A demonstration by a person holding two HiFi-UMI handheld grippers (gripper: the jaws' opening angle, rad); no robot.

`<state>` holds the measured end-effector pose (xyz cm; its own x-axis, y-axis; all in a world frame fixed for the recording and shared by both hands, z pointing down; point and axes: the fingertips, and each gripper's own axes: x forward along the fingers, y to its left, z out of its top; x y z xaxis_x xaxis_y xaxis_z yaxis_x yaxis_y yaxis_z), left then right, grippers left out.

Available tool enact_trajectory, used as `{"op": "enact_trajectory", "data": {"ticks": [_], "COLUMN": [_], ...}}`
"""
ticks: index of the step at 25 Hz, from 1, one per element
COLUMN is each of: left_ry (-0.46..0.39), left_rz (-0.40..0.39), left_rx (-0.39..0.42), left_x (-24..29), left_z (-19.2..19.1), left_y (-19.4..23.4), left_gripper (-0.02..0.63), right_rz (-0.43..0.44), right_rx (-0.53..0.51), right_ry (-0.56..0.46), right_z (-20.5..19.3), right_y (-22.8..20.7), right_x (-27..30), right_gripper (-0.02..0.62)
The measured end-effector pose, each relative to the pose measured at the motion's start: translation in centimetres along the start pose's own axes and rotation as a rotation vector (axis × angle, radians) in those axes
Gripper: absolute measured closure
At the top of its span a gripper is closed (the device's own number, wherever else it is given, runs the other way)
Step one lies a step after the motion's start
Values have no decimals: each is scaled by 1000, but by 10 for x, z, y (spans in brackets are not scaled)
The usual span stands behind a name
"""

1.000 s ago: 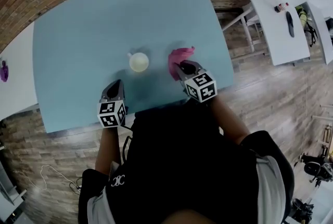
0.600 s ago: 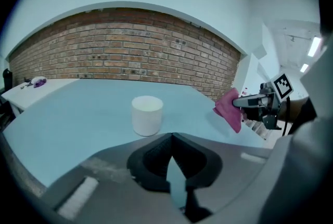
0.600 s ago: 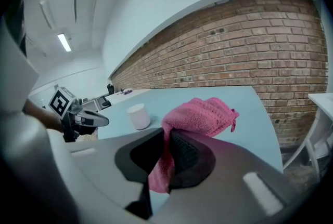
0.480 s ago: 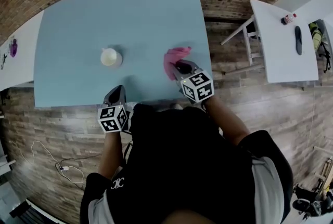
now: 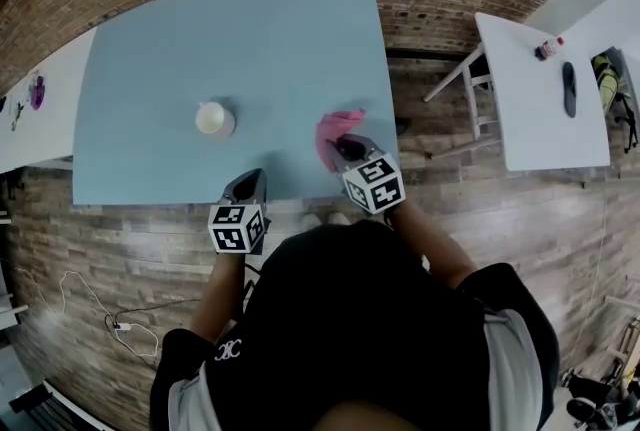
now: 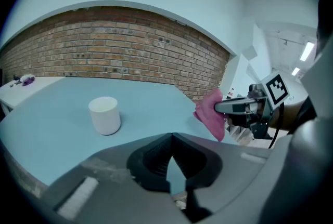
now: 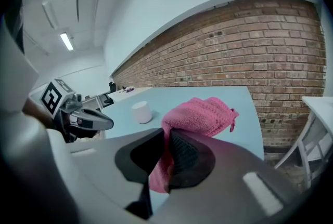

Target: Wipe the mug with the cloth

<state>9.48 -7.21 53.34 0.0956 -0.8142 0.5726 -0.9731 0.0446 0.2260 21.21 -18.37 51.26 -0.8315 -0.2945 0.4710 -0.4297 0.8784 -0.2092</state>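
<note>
The white mug (image 5: 214, 119) stands upright on our blue table (image 5: 250, 29), left of centre. Our left gripper (image 5: 250, 183) hovers at the near edge, jaws together on nothing. Right of it, our right gripper (image 5: 345, 147) has its jaws clamped on the pink cloth (image 5: 335, 126).

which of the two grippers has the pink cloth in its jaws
The right gripper: its jaws are clamped on the pink cloth. The left gripper is shut with nothing between its jaws, short of the mug.

The knitted cloth (image 5: 338, 131) is pink, the round mug (image 5: 214, 119) cream-white, the table (image 5: 250, 39) pale blue. The brick wall (image 6: 130, 41) is mottled red-brown.
</note>
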Motion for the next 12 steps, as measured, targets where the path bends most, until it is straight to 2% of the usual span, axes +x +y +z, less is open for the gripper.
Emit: {"op": "enact_trajectory", "data": {"ticks": [5,7,12], "left_ry": [-22,-13,18], "left_rz": [6,9,10], "left_rx": [-150,-151,-84], "left_x": [9,13,17], "left_z": [10,10,4], "left_y": [6,7,1], "left_gripper": [600,600,600], "right_rz": [-19,-41,-65], "right_rx": [4,0,6], "right_ry": [28,48,72], "right_z": [-8,-13,-24], "right_y": [-10,-16,-22], "right_x": [-9,-11,-17], "right_gripper": [560,560,560]}}
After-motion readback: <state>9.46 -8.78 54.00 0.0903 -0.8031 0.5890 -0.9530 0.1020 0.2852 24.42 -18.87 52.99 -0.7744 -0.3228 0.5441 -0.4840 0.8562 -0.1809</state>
